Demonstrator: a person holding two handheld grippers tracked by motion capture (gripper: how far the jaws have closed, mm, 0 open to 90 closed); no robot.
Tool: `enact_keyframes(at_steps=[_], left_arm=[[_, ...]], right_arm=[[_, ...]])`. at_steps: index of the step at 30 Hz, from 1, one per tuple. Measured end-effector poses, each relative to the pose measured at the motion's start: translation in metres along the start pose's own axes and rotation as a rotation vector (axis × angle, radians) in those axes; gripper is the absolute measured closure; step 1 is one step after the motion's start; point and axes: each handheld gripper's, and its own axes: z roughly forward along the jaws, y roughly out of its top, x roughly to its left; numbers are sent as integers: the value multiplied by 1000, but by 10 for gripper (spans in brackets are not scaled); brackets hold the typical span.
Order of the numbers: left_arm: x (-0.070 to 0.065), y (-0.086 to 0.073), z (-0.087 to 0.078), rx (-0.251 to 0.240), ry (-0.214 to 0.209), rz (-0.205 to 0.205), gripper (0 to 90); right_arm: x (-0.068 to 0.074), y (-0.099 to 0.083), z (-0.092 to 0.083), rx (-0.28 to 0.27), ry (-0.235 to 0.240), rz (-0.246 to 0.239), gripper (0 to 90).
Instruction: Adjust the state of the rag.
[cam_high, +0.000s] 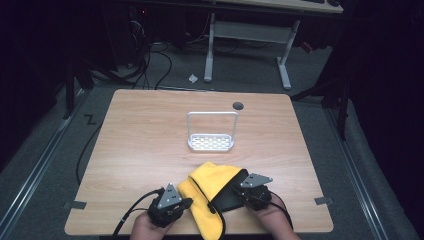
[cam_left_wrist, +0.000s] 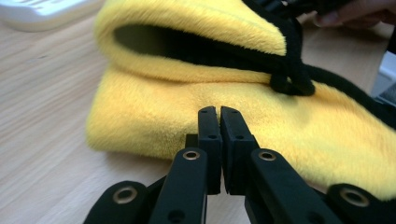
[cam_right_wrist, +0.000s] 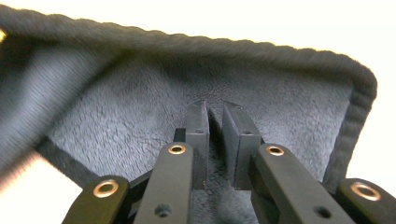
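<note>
**poster1:** Both forearms come in at the bottom edge of the high view, closest to the lens. Going by size, the wooden table (cam_high: 150, 130) is biggest, then the yellow cloth (cam_high: 207, 187) with black trim, lying at the near edge between the two hands. Its long axis runs from the near edge up and away toward the white rack (cam_high: 211, 142) at mid-table, well apart from it.

**poster2:** So which hand is actually on it?

**poster1:** Right one, looks like. The right gripper (cam_right_wrist: 215, 114) sits against the dark grey underside of the cloth's turned-up corner, jaws nearly together with a thin fold of pile between them, so it reads as pinched on the cloth. The left gripper (cam_left_wrist: 219, 116) is clenched tight, pads meeting. The cloth's yellow edge lies just beyond its tips, and whether any fabric is caught there can't be told.

**poster2:** And the move from there?

**poster1:** Cloth lies to the left gripper's right and forward, so probably that hand needs a proper hold on the near yellow edge. Just a guess.
</note>
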Motion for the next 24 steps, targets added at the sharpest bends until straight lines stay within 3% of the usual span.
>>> enact_keyframes(at_steps=[11, 17, 24], left_arm=[[31, -6, -22, -51, 44, -94, 878], [62, -18, -36, -70, 103, -184, 878], [76, -22, -40, -96, 103, -240, 877]], right_arm=[[-6, -2, -2, 10, -43, 9, 842], [-13, -4, -5, 18, -72, 28, 849], [-25, -8, -8, 27, -121, 53, 858]])
